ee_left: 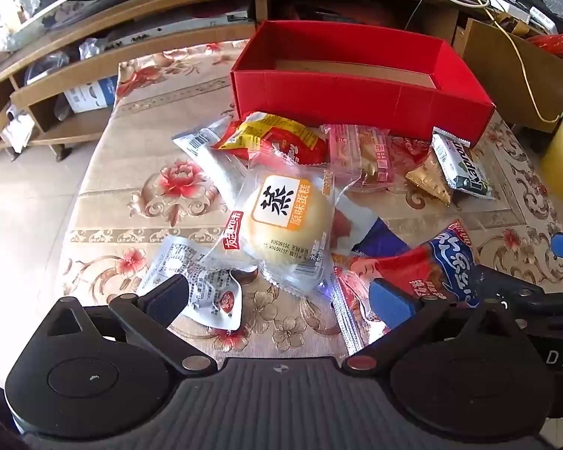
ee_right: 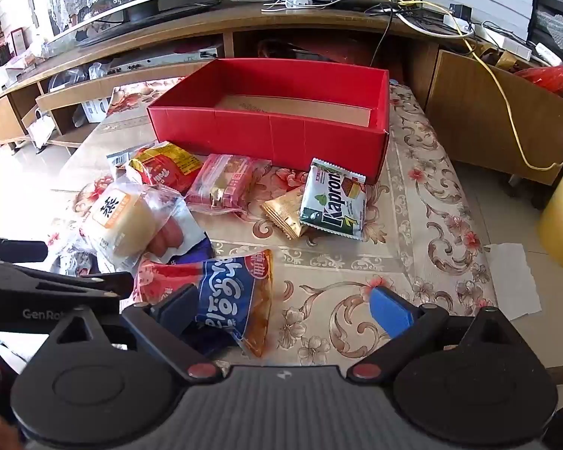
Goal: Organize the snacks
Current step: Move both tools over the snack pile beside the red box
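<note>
A heap of wrapped snacks lies on the floral tablecloth in front of an empty red box point(ee_left: 356, 93) point(ee_right: 270, 138). A round steamed cake in clear wrap point(ee_left: 285, 221) point(ee_right: 120, 221) lies just beyond my left gripper point(ee_left: 277, 300), which stands open above a white printed packet point(ee_left: 199, 281). My right gripper point(ee_right: 281, 307) is open too, over a blue and red snack bag point(ee_right: 232, 292) point(ee_left: 431, 270) whose near end lies between its fingers, untouched. Farther off lie a red and yellow pack point(ee_left: 277, 138) point(ee_right: 165, 167), a pink pack point(ee_left: 360, 153) point(ee_right: 221, 183), a gold wafer point(ee_right: 283, 212) and a Kapron packet point(ee_right: 334, 202) point(ee_left: 461, 165).
A wooden TV stand point(ee_right: 319, 26) with cables runs behind the table. A brown cabinet point(ee_right: 488, 112) and a yellow bin point(ee_right: 561, 217) stand to the right, with paper on the floor point(ee_right: 514, 281). The table edge point(ee_left: 90, 172) drops to tiled floor on the left.
</note>
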`<state>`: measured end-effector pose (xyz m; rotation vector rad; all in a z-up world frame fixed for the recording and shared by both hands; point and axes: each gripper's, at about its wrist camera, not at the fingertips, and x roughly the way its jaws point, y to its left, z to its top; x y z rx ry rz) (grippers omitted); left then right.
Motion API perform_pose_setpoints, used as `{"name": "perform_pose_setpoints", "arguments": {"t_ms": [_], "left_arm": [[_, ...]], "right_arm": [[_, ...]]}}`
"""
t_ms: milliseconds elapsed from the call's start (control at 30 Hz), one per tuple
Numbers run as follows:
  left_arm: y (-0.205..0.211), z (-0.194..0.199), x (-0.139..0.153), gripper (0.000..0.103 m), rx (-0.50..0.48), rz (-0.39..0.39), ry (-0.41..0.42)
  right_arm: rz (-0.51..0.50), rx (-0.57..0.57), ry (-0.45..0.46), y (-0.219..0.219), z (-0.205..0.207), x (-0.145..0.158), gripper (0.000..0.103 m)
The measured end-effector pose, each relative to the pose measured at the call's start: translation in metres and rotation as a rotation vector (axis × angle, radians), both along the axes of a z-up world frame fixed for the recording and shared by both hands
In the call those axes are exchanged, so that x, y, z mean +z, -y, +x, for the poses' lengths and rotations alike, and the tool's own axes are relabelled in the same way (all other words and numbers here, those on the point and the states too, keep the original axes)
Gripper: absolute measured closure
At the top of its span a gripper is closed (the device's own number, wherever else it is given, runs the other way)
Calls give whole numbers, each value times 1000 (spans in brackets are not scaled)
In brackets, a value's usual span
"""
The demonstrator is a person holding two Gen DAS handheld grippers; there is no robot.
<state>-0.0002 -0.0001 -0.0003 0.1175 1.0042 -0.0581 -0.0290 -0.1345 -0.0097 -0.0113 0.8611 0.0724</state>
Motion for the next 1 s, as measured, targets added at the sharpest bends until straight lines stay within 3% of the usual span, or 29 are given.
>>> {"name": "perform_pose_setpoints", "arguments": {"t_ms": [1000], "left_arm": [[0, 0, -6, 5, 1, 20, -68]], "right_arm": [[-22, 35, -53, -6, 1, -11, 7]]}}
